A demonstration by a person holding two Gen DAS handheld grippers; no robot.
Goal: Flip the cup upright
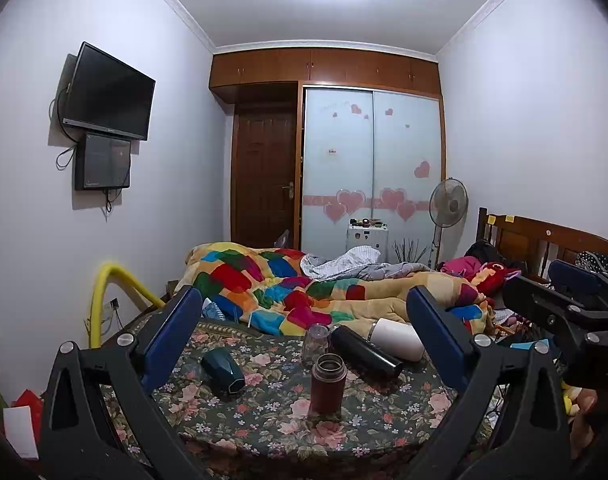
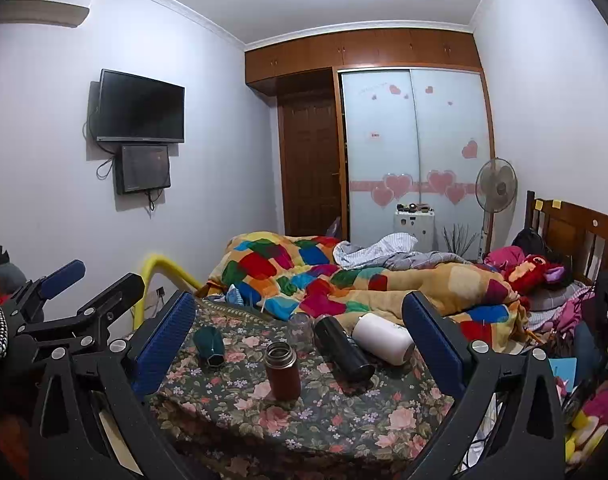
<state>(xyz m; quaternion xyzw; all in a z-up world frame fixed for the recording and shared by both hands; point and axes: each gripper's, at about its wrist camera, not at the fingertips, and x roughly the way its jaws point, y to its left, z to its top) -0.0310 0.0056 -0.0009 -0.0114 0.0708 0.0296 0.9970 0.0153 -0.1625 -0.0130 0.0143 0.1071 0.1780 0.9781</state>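
Observation:
A floral cloth surface [image 1: 264, 432] holds several cups. A dark red flask [image 1: 327, 384] stands upright and open at the front; it also shows in the right wrist view [image 2: 282, 370]. A teal cup [image 1: 222, 370] lies on its side at the left, also in the right wrist view [image 2: 210, 346]. A black bottle [image 1: 365, 352] and a white cup [image 1: 397, 338] lie on their sides; they also show in the right wrist view, black bottle [image 2: 343, 348], white cup [image 2: 383, 338]. A clear glass [image 1: 315, 344] stands behind. My left gripper [image 1: 304, 340] is open and empty, short of the cups. My right gripper [image 2: 300, 344] is open and empty.
A patchwork quilt [image 1: 288, 292] is heaped behind the cloth surface. A yellow rail [image 1: 116, 284] stands at the left. The right gripper's body [image 1: 563, 312] shows at the right of the left wrist view. A wooden headboard [image 1: 543, 240] and clutter lie at the right.

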